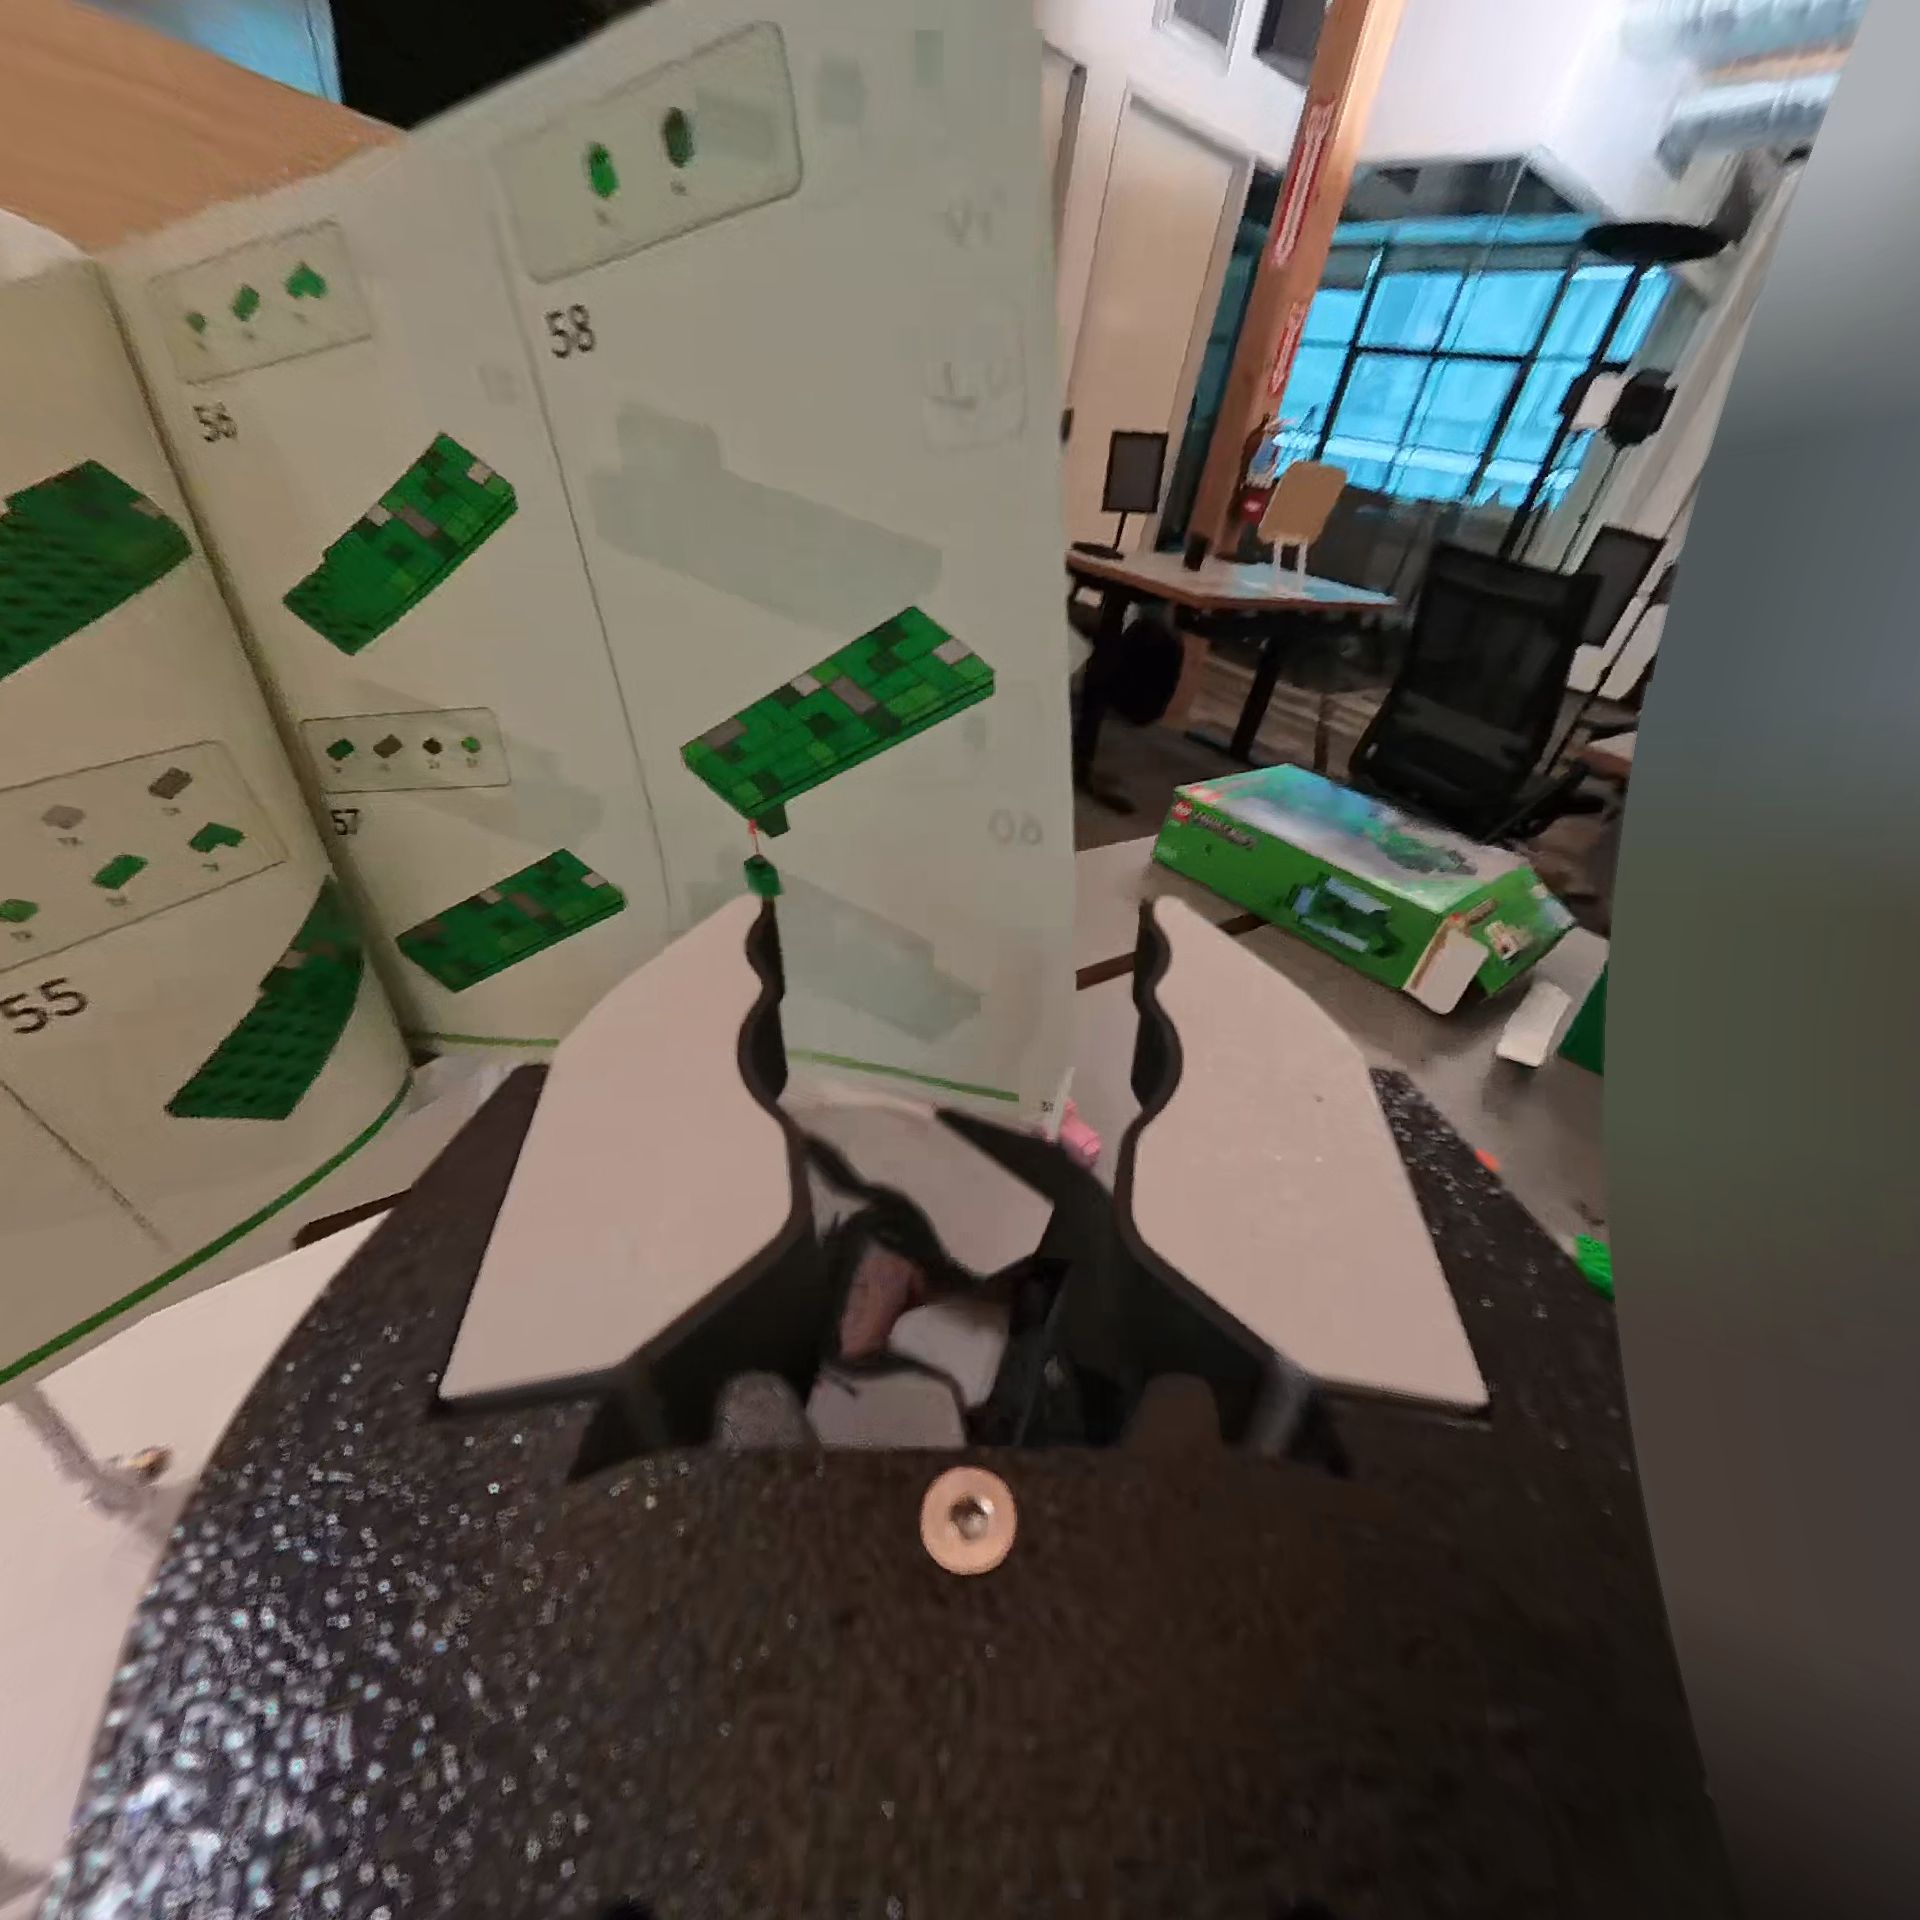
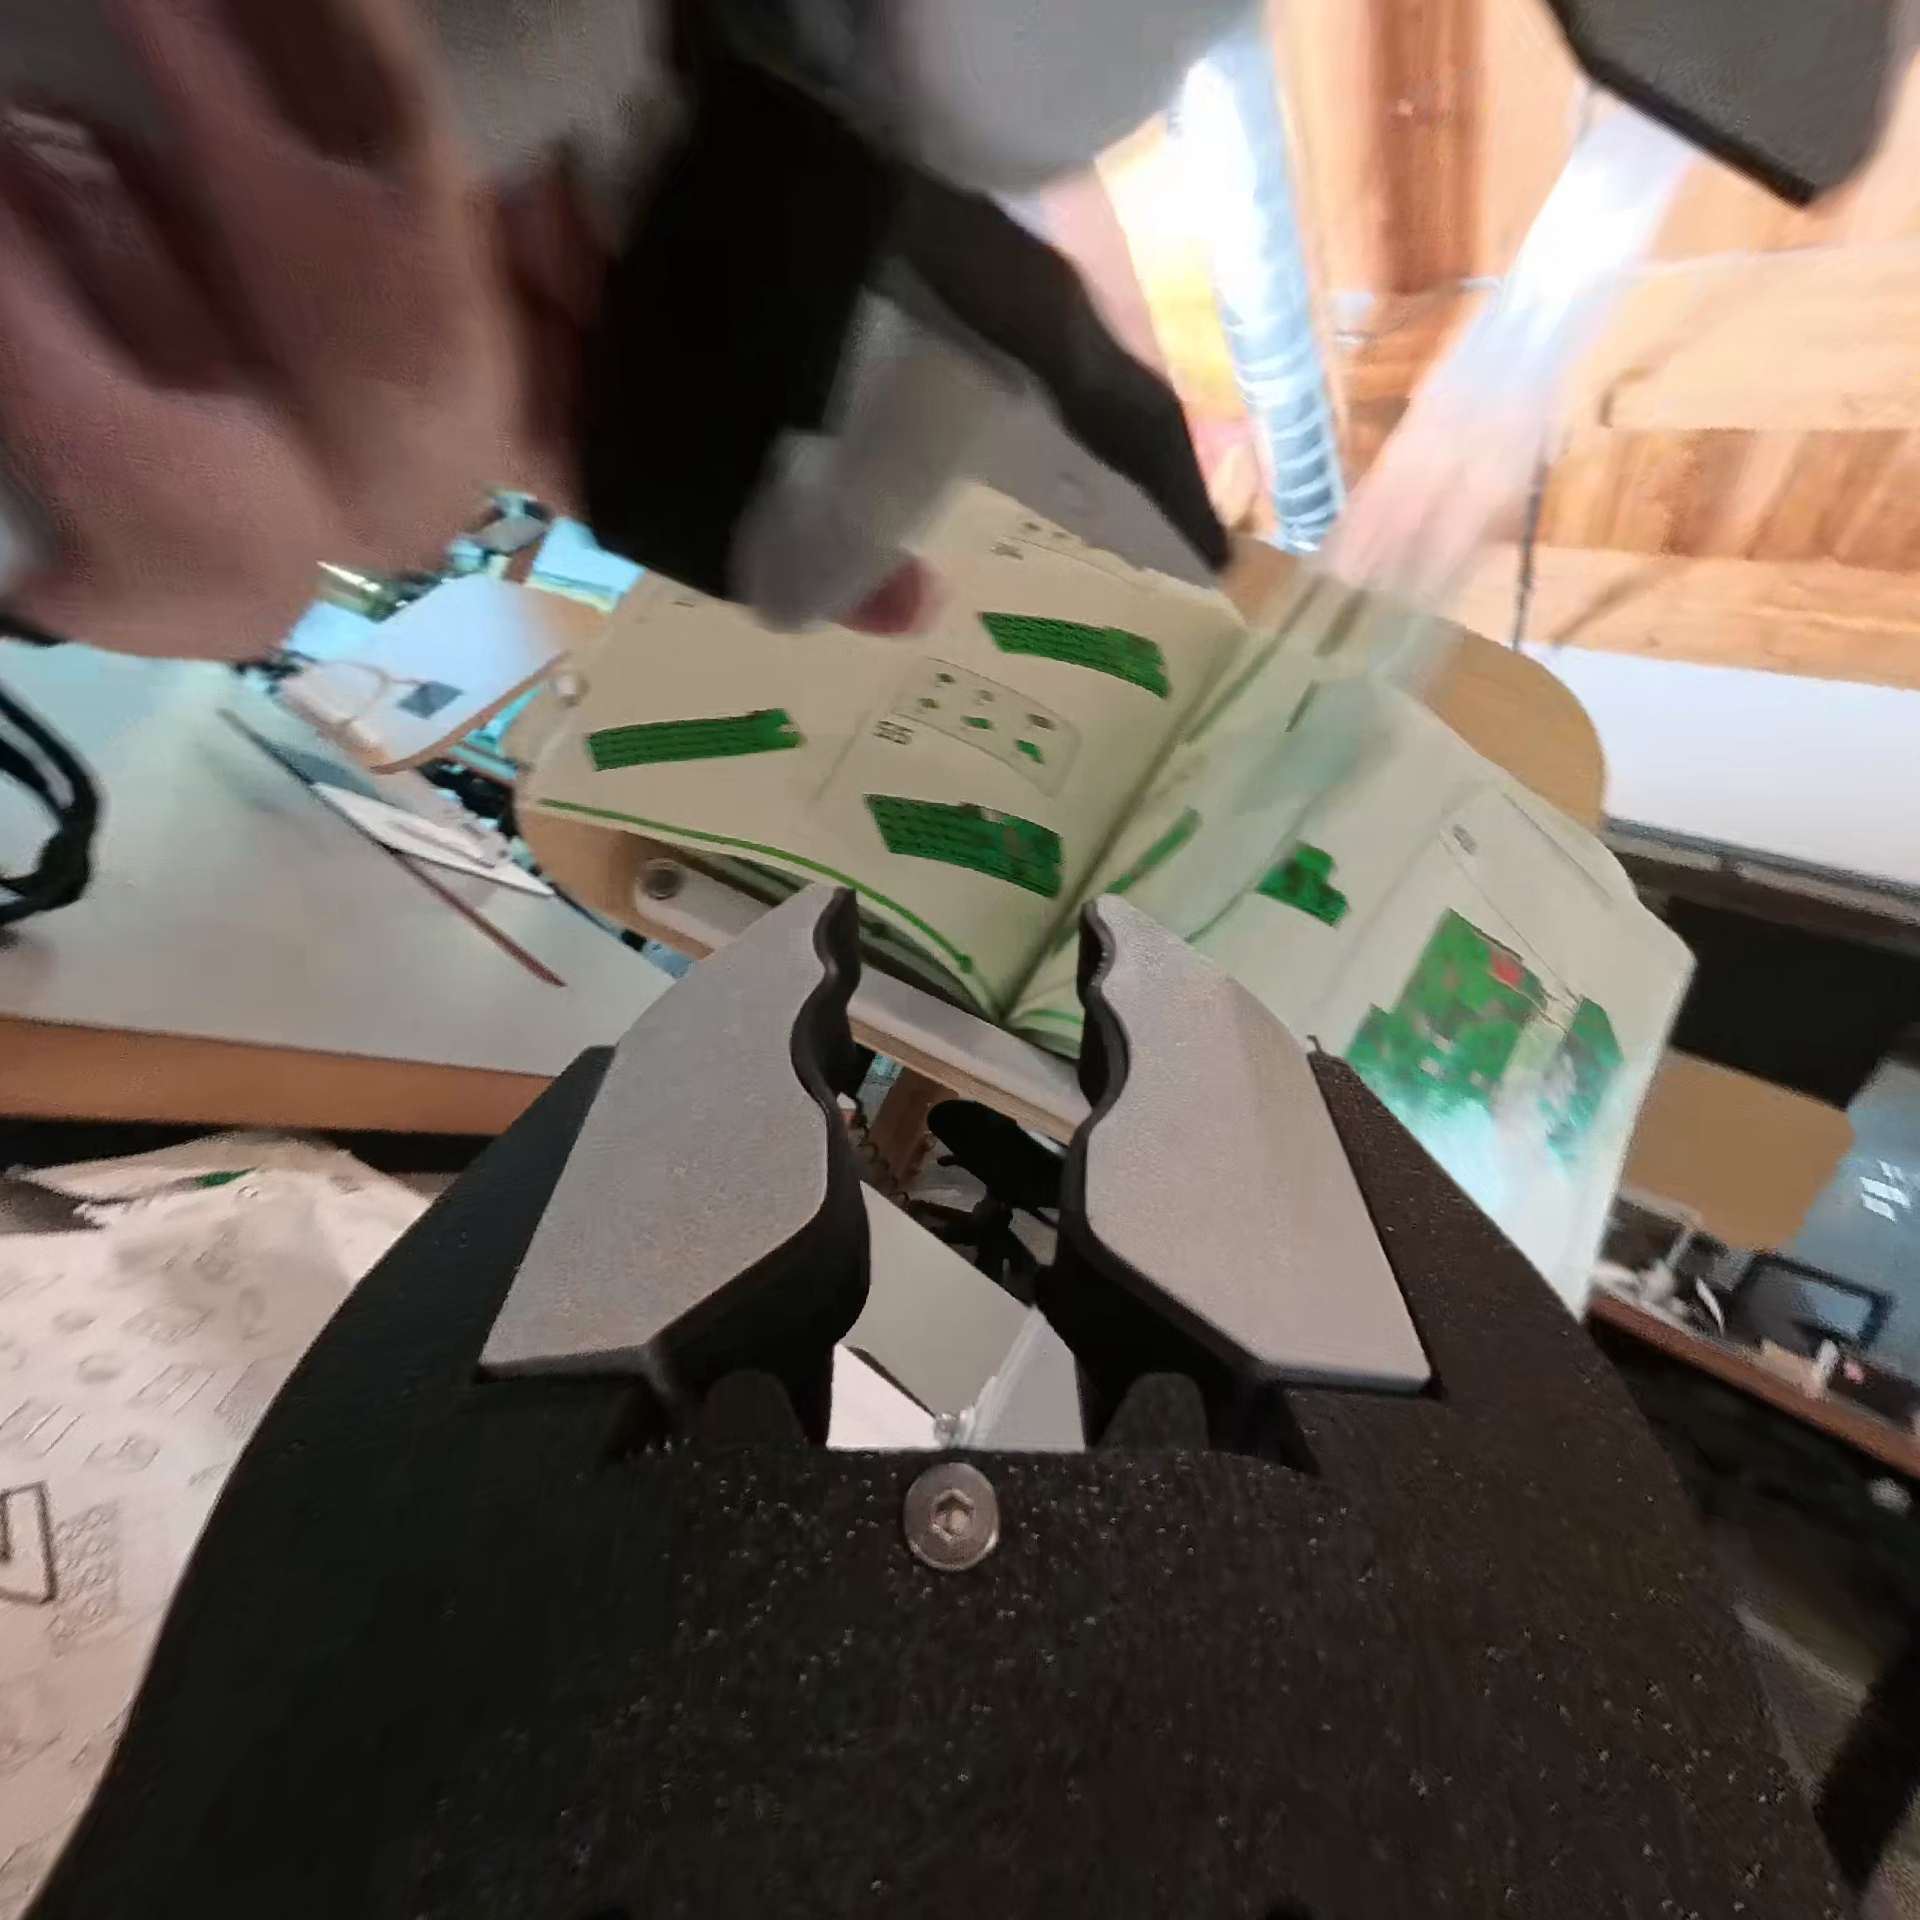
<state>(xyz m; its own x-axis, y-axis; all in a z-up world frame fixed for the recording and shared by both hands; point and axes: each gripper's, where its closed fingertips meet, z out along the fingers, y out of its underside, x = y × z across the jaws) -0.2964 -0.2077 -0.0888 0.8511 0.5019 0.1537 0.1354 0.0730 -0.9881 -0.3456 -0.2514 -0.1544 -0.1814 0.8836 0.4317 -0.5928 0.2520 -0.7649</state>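
In the left wrist view, my left hand-held gripper [image 1: 956, 914] is sitting at lower centre, jaws apart, with the open instruction booklet [image 1: 623, 540] standing upright just behind its fingertips and filling the left and centre of the frame. To the right of the booklet, a cardboard box [image 1: 1371, 883] is lying on the worktop [image 1: 1455, 1091], with a chair [image 1: 1475, 675] behind it.

In the right wrist view, my right hand-held gripper [image 2: 966, 914] is pointing at the booklet [image 2: 987, 748], which is resting on a wooden stand [image 2: 1538, 727]. A blurred hand [image 2: 208, 364] is filling the upper left. A printed sheet [image 2: 156, 1351] is lying at lower left.

Blurred hand [image 2: 197, 343], booklet [image 2: 1049, 769] pg.
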